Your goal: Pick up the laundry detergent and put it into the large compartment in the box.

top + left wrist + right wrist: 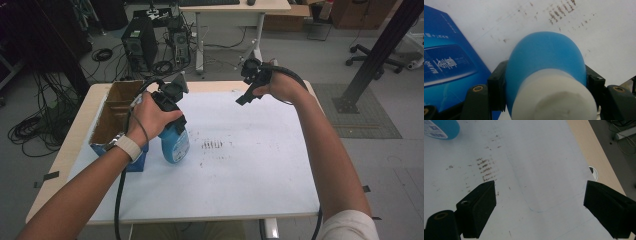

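At the left edge of the table stands the open cardboard box (116,112) with its blue printed side (446,65); keep clear of its near corner as you work, because the blue bottle (174,142) sits just beside it.

Your left gripper (170,100) is clamped on that bottle: in the left gripper view the black jaws press on both flanks of the blue body (546,57), just below the white cap (554,97). From the high view I cannot tell whether its base touches the white mat (240,165) or hangs just above it. The grip looks even, so hold that squeeze steady. A smooth, rounded plastic body may slip or twist if you loosen or tilt it sharply. Carry it upright, and lift straight before you move it sideways.

Farther right, the brown smudges (212,145) mark the middle of the mat.

Your right gripper (248,85) hovers over the far right part of the table, jaws spread wide with nothing between them (539,202). Keep it there, out of the bottle's path, ready to steady the base if it swings.
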The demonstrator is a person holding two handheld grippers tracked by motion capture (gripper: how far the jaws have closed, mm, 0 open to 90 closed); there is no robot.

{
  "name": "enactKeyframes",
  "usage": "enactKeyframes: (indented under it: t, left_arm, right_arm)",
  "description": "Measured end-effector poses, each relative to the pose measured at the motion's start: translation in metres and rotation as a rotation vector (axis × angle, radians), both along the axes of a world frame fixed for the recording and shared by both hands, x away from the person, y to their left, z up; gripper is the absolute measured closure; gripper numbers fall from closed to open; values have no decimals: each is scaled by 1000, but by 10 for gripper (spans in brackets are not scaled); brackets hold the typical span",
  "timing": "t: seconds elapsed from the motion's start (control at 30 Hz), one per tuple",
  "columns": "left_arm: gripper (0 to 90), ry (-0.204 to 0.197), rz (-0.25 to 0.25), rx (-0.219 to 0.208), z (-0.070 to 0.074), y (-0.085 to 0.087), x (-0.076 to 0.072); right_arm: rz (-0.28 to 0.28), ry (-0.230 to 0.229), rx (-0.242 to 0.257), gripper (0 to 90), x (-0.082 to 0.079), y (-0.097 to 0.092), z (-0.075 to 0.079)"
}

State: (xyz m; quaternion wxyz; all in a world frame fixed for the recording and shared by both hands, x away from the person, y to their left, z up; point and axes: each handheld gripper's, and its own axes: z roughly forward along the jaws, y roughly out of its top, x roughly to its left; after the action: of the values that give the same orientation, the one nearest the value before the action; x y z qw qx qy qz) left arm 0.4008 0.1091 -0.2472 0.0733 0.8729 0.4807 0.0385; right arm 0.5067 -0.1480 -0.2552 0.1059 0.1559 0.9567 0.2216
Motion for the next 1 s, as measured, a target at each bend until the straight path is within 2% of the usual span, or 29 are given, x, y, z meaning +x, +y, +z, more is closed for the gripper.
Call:
enactKeyframes:
  t: [0.73, 0.93, 0.97, 1.0]
  left_arm:
    - [372, 3, 48, -20, 37, 11, -4]
    - [372, -16, 62, -13, 58, 13, -6]
    - [372, -16, 62, -13, 58, 13, -6]
    - [372, -19, 65, -14, 65, 13, -6]
  right_arm:
    - [4, -1, 1, 112, 0, -1, 1]
    - [5, -3, 12, 114, 0, 0, 2]
    - [7, -2, 9, 114, 0, 0, 2]
    - [8, -2, 9, 114, 0, 0, 2]
